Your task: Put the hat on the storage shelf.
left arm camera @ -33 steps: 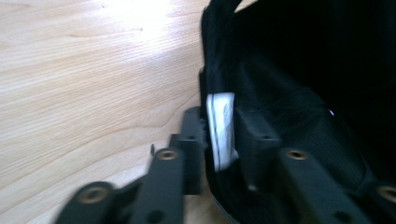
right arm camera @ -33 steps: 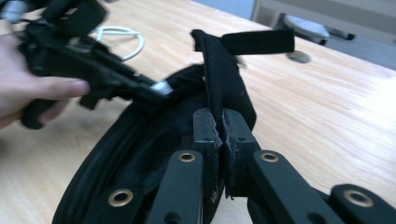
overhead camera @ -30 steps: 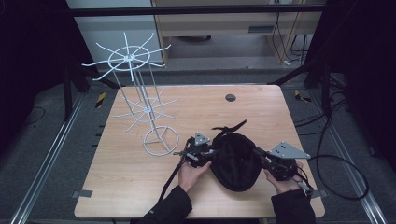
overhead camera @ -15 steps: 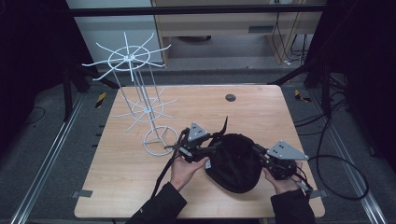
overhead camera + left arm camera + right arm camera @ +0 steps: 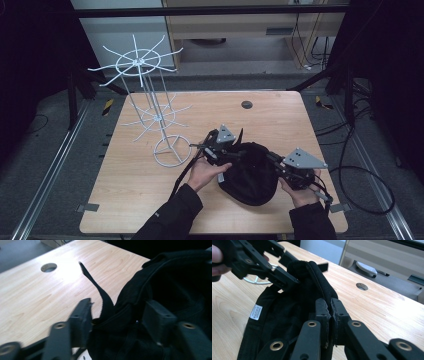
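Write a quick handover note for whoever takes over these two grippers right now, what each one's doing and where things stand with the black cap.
Right gripper: shut on the edge of the black cap.
Left gripper: jaws open, straddling the cap's rim by its strap, not clamped.
Cap sits upside down, inside facing up, at the near right of the table.
White wire rack stands at the left, nothing hanging on it.
Done: cap gripped on one side. Left: probably close the left gripper, then move the cap, perhaps to the rack.
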Motion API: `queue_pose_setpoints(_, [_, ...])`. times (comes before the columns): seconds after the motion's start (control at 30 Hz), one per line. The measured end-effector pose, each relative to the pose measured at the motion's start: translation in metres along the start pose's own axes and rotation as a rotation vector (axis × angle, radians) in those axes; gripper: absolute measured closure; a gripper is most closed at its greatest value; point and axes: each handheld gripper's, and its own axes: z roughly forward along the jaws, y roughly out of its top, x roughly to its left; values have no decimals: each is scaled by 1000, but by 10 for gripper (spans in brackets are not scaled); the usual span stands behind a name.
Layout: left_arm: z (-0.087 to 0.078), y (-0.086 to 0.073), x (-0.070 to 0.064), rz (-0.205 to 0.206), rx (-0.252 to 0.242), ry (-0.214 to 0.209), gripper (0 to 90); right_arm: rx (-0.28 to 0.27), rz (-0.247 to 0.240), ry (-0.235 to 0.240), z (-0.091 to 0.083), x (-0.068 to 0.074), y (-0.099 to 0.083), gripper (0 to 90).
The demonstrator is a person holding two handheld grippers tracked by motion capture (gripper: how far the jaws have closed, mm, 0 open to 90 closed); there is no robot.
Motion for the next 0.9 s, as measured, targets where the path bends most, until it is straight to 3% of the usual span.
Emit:
queue_pose_setpoints(0.07, [2,0,3,-3,1,10,482,3,-3,-2,0,-1,0,857])
queue_pose_setpoints(0.17, [-2,0,9,-18,-13,22,423,4,-9,-2,-1,-1,0,857])
queue_pose_setpoints(0.27, [-6,2,10,16,-26,5,360,0,-13,7,-1,-1,2,857])
queue_pose_setpoints(0.4, [-3,2,6,48,-10,-13,373,-9,-23,27,1,2,4,857])
queue_pose_setpoints(0.5, [5,0,3,41,16,-40,483,-13,-22,37,4,5,6,857])
queue_pose_setpoints(0.57, [7,-1,1,30,38,-29,600,-13,-23,36,7,6,8,856])
queue_pose_setpoints(0.67, [4,0,5,-7,31,-56,796,-7,-15,38,9,5,8,853])
queue_pose_setpoints(0.8, [-1,2,4,3,12,-51,843,-5,23,51,9,4,8,813])
queue_pose_setpoints(0.9, [-7,4,5,-1,-21,-40,846,-11,59,57,6,1,8,656])
